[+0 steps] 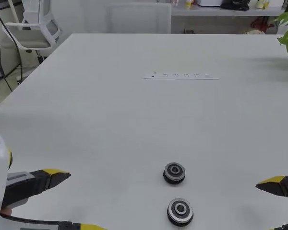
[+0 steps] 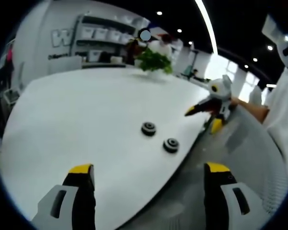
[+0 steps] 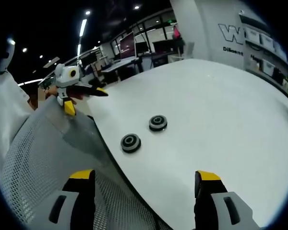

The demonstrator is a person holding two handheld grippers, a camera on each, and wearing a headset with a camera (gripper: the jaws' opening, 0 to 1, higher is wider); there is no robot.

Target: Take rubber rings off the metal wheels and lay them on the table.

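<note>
In the head view, both wheels sit on the tabletop [image 1: 134,105] close to your edge: the far wheel [image 1: 174,173] and the near wheel [image 1: 180,211], each with its dark ring [image 1: 180,223] in place. The left tool [image 1: 73,200] and right tool [image 1: 281,203] flank them, well apart from both, jaws spread and empty. No ring is off yet, so by my reading you are at the approach to the first wheel.

In the left gripper view, your jaws stand wide apart with nothing between them. The near wheel [image 2: 171,145] and far wheel [image 2: 148,128] lie ahead, and the right tool [image 2: 209,112] is beyond.

In the right gripper view, the jaws are likewise apart. The near wheel [image 3: 130,143] is the closer one, by the tabletop edge, with the far wheel [image 3: 158,122] behind it.

Next, you likely need one tool to pin a wheel while the other pinches its ring.
</note>
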